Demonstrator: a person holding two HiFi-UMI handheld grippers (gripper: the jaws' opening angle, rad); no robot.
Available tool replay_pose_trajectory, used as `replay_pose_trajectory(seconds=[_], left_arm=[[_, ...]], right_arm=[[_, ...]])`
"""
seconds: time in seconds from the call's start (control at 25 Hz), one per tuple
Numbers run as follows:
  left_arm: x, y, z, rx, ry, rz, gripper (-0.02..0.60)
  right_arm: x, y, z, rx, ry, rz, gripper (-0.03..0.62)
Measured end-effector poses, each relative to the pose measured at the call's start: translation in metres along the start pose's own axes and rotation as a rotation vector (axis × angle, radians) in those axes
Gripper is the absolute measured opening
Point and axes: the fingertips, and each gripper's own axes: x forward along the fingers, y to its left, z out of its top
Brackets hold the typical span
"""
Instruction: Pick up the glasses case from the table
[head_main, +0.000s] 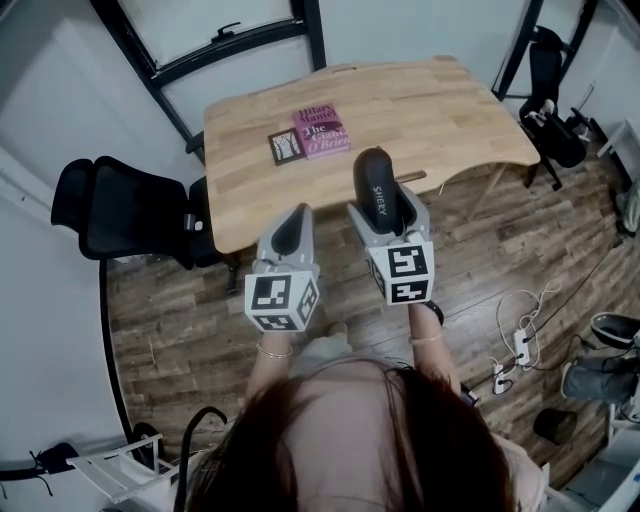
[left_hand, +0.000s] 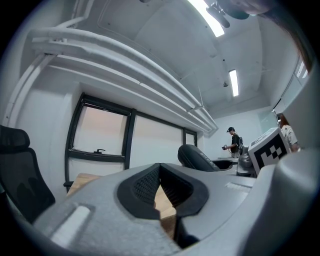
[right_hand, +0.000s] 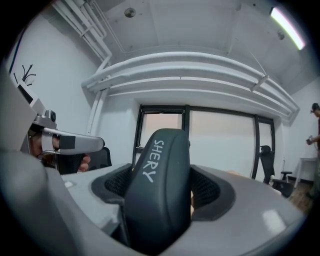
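Above table (head_main: 450, 110) | right tongs (head_main: 388, 208) grip glasses case (head_main: 375, 178) | left tongs (head_main: 290, 228) closed

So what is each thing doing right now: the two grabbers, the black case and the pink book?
Glasses case: closed, gripped by the right gripper, apparently lifted off the table.
Right gripper: jaws shut on the glasses case.
Left gripper: jaws together, holding nothing.
Book: closed, lying flat on the table.
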Motion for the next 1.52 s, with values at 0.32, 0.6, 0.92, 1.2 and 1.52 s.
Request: replay_pose_trajectory(seconds=[0.32, 0.6, 0.92, 1.2, 1.52], left_arm=[[0.003, -0.013, 0.002, 0.004, 0.006, 0.001, 0.005], [0.008, -0.022, 0.003, 0.012, 0.018, -0.004, 0.005], [0.008, -0.029, 0.004, 0.016, 0.025, -0.01, 0.005], [0.005, -0.031, 0.003, 0.019, 0.028, -0.017, 0.005], [-0.002, -0.035, 0.003, 0.015, 0.027, -0.019, 0.005]], right_arm=[[-0.011, -0.012, 0.004, 0.007, -0.016, 0.002, 0.362], [-0.016, -0.019, 0.006, 0.014, -0.019, 0.005, 0.362], [-0.022, -0.017, 0.009, 0.029, -0.027, 0.01, 0.362], [-0.029, -0.019, 0.009, 0.033, -0.032, -0.005, 0.362], [-0.04, -0.019, 0.013, 0.043, -0.047, -0.014, 0.362]])
